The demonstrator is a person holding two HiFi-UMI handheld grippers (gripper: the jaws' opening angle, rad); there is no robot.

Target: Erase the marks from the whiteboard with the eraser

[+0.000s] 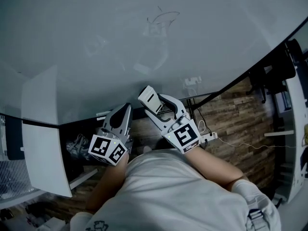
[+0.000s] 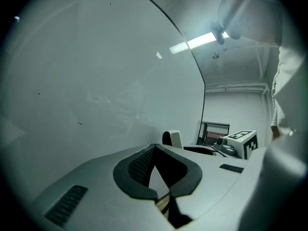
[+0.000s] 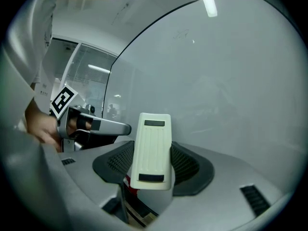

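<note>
1. Nearest the head camera, the person's white shirt [image 1: 183,191] filled the lower frame, with both forearms reaching forward over the wood-plank floor [image 1: 236,114].
2. The left tool [image 1: 126,108] was held low at the left. In its own view the left tool [image 2: 154,147] had its dark jaws closed tip to tip, with nothing between them.
3. Just beside it, the right tool [image 1: 162,109] sat slightly further forward. Its own view showed the right tool [image 3: 152,170] with its jaws clamped on the sides of the eraser [image 3: 152,150].
4. The eraser [image 1: 149,98], a cream ribbed block, stuck out past the jaws toward the lower edge of the whiteboard [image 1: 96,32]. Whether it touched the board could not be told.
5. Furthest off, faint scribbled marks [image 1: 161,20] sat high on the board, well apart from the eraser. The same marks [image 3: 182,33] showed dimly in the right gripper view.
</note>
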